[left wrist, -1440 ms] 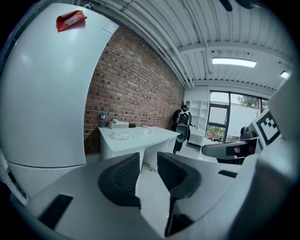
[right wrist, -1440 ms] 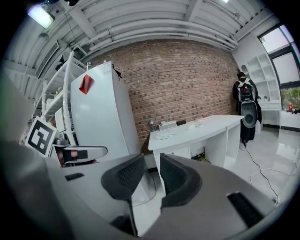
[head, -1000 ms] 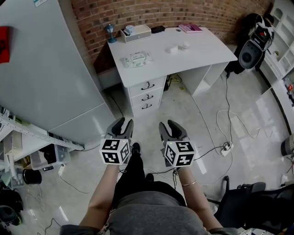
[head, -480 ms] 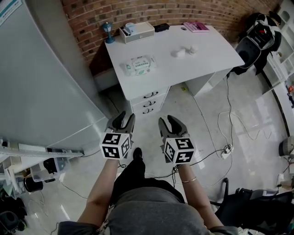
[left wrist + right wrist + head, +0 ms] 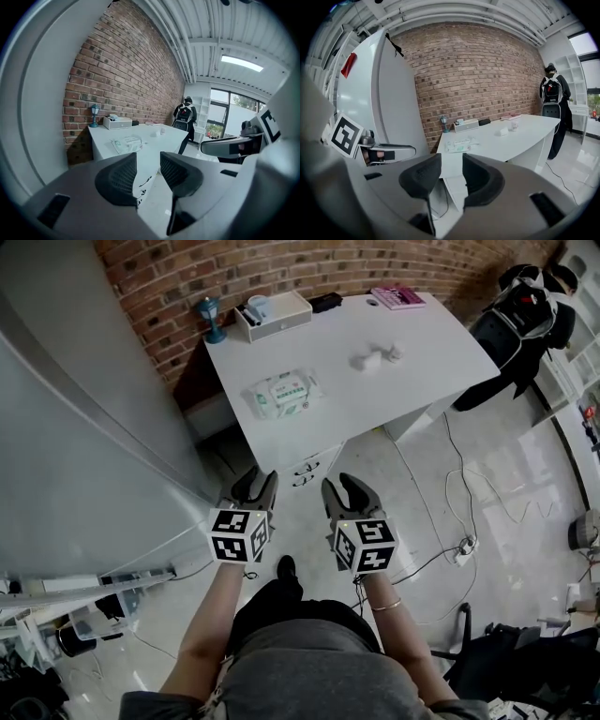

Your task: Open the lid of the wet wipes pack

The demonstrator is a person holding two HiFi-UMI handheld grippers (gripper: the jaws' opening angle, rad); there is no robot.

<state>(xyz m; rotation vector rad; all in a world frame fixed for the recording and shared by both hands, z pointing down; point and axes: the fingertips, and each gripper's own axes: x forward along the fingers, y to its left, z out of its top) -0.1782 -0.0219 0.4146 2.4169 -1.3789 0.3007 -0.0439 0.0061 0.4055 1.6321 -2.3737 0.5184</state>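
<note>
White tabletop (image 5: pixel 422 338) across the upper middle of the head view, carrying the wet wipes pack (image 5: pixel 284 393) flat on its left part, well apart from both grippers. Green print on the pack, too small to read. Further back, against the brick wall (image 5: pixel 309 263): a white box (image 5: pixel 274 313), a small blue lamp (image 5: pixel 210 319), a pink book (image 5: pixel 397 297). At lower centre, left gripper (image 5: pixel 253 486) and right gripper (image 5: pixel 348 491) side by side over the floor, with black-and-white square markers on their cubes. Against a second ago: tabletop and pack lower and larger in the frame, drawers (image 5: pixel 314 465) now just above the fingertips.

Left gripper view: fingers (image 5: pixel 117 176) spread wide, just opened further, with nothing between them. Pack (image 5: pixel 126 143) above them, left of centre. Unlike the head view, shows a window (image 5: pixel 220 112) and a ceiling light (image 5: pixel 239 63) at upper right.

Right gripper view: fingers (image 5: pixel 483 180) apart by a moderate gap, gripping nothing. Pack (image 5: pixel 459 144) just above them at frame centre. Alone shows a red patch (image 5: pixel 348 64) high on the grey cabinet (image 5: pixel 379 103) at upper left.
</note>
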